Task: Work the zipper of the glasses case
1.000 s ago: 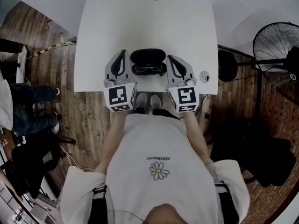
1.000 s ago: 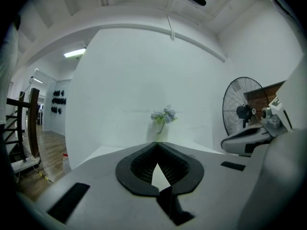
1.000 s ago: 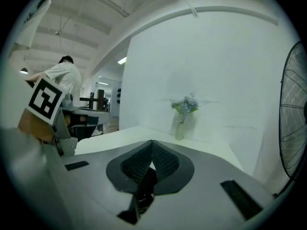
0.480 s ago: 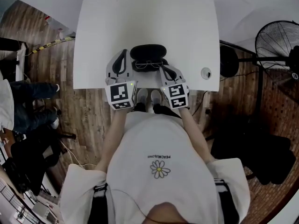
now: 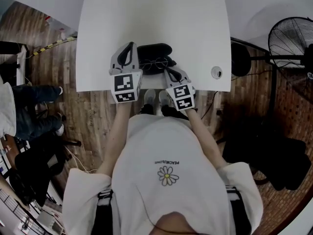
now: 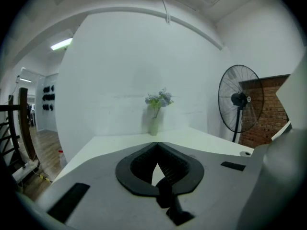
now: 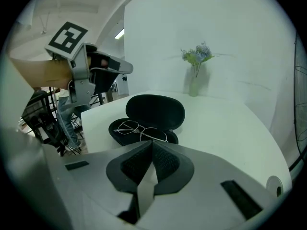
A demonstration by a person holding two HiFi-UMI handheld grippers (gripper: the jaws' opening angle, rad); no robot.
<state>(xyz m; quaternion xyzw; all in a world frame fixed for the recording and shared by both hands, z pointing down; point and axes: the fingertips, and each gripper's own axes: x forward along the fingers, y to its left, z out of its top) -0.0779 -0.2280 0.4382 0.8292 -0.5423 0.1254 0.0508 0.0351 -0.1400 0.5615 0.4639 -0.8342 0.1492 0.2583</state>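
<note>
Head view, centre of the frame: the glasses case [image 5: 154, 53] lies open on the white counter [image 5: 195, 28], close to the counter's lower edge. Its lid stands raised on the far side. A pair of wire-rimmed glasses [image 5: 157, 62] rests in the lower half. The zipper is too small to make out in any view.

Your left tool [image 5: 130, 46] lies just left of the case, with its marker cube below it. Your right tool [image 5: 167, 70] sits at the case's lower right and angles up and to the left toward the rim. You cannot tell from above whether either tool touches the case.

Left gripper view: the tool's jaws are closed tip to tip, with nothing between them. Beyond them are bare counter, a vase of flowers [image 6: 154, 111] at the far edge and a standing fan [image 6: 240, 104] at the right.

Right gripper view: this tool's jaws are also pressed together and empty. The open case fills the middle of the frame just past the tips, which hide its near rim. A small round object [image 5: 216, 72] lies on the counter, well apart, at the right of the head view.
</note>
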